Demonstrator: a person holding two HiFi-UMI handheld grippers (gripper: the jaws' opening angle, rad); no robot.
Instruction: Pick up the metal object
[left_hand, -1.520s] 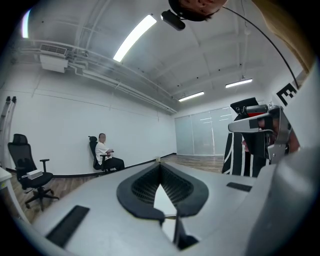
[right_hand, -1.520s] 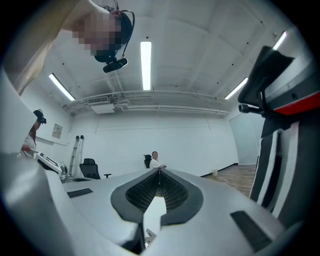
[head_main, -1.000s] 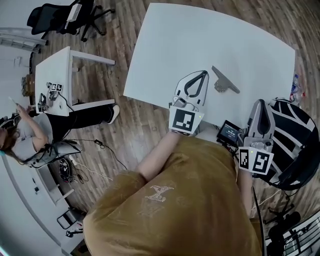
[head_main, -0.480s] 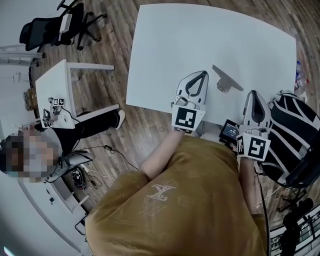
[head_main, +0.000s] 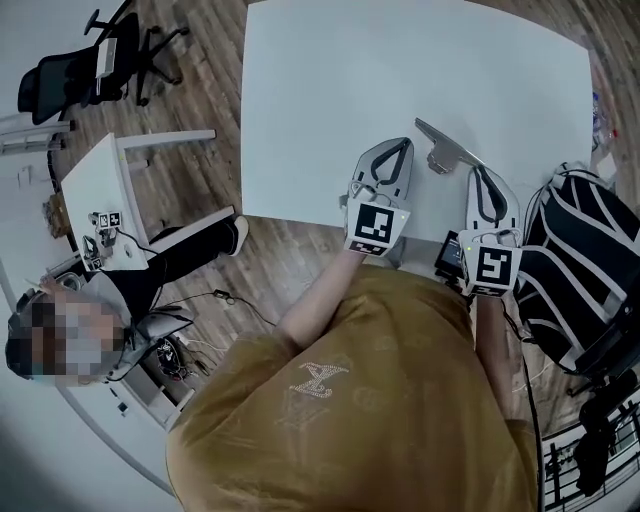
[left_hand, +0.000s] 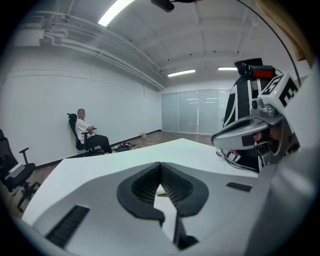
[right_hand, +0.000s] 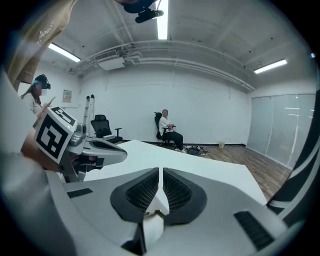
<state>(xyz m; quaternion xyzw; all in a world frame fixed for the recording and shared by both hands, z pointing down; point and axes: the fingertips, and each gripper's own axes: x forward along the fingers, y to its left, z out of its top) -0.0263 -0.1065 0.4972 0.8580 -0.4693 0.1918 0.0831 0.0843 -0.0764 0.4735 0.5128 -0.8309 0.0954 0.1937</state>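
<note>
Both grippers are down low over the white table (head_main: 330, 80), side by side near its front edge; the left gripper (head_main: 401, 145) points up the tabletop with its jaws clenched together, and its own view confirms it, the left gripper (left_hand: 161, 169) showing ribbed pads tip to tip with nothing caught between them; over on the other side the right gripper (head_main: 478, 170) is pinched closed as well, and in its own view the right gripper (right_hand: 160, 175) has its two pads drawn up together, empty, with only bare tabletop beyond; the metal object (head_main: 448, 152), a flat grey wedge-shaped piece, lies on the table between the two gripper tips, slanting from upper left to lower right; its lower-right end sits just beside the right gripper's tip, though whether they touch cannot be told from above; the left gripper's tip is near it but clearly apart; a black-and-white striped bag (head_main: 585, 270) sits off the table's right side; a small dark screen (head_main: 448, 256) peeks out at the table's near edge between the marker cubes; a seated person (right_hand: 166, 129) shows far across the room.
</note>
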